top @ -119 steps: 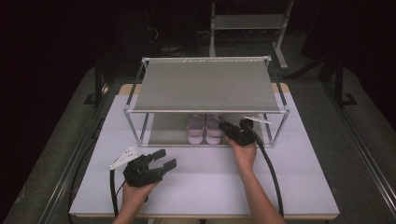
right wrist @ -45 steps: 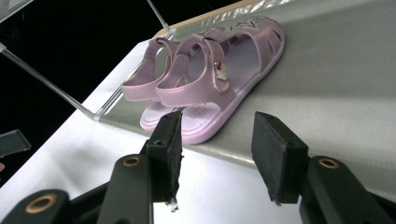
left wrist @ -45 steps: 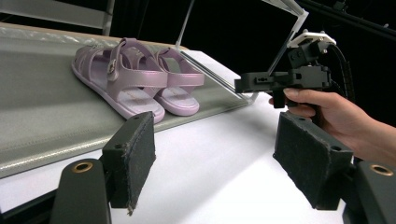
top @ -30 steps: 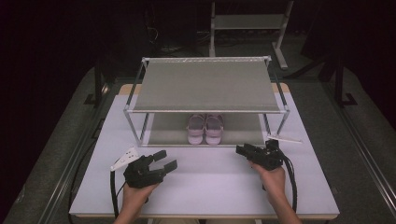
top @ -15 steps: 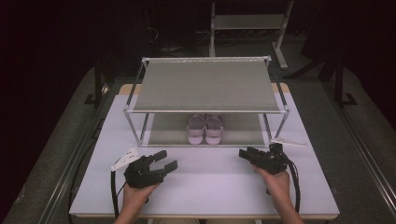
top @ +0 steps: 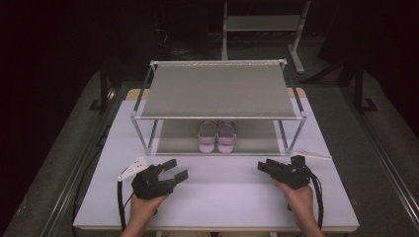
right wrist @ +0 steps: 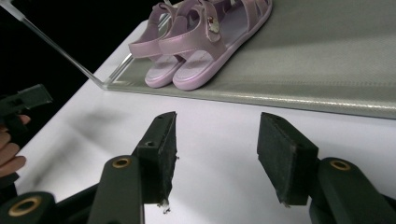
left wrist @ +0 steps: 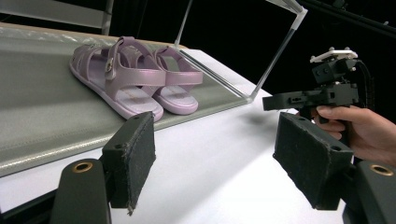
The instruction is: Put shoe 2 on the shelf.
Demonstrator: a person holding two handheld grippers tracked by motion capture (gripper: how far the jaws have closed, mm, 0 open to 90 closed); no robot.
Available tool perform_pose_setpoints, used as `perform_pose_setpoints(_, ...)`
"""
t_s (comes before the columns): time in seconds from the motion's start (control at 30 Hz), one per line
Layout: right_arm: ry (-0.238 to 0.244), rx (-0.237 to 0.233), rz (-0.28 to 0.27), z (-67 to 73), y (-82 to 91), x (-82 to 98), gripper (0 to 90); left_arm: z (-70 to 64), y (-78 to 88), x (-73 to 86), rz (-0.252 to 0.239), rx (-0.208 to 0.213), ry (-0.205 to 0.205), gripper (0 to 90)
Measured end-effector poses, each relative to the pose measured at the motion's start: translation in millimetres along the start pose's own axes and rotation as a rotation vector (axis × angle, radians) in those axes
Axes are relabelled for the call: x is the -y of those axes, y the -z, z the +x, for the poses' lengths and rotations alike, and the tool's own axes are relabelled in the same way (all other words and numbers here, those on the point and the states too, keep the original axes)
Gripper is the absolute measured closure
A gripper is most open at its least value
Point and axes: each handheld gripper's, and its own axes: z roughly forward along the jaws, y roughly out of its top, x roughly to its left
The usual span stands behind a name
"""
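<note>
A two-level rack (top: 219, 91) stands on the far half of the desk (top: 222, 192), reaching nearly from its left side to its right. On the rack's lower shelf (top: 173, 136), near the middle, a pair of sandals (top: 217, 136) lies side by side, touching. On the bare near half of the desk, the left tongs (top: 175, 170) sit at the left and the right tongs (top: 263, 167) at the right, well apart, each in a hand before the rack. A small flat strip (top: 311, 154) lies on the desk just beside the rack's right front leg.
</note>
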Motion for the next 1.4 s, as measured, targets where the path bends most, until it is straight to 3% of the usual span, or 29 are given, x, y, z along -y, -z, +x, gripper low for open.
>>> perform_pose_setpoints(0.73, 0.038, 0.016, 0.003, 0.1, 31.9, 7.0, 45.4, -0.6, -1.2, 0.7, 0.008, 0.005, -0.004, 28.7)
perform_pose_setpoints(1.4, 0.042, 0.017, 0.002, -1.8, 56.2, 19.3, 43.3, -1.2, -1.8, 1.1, 0.010, 0.007, -0.007, 28.7)
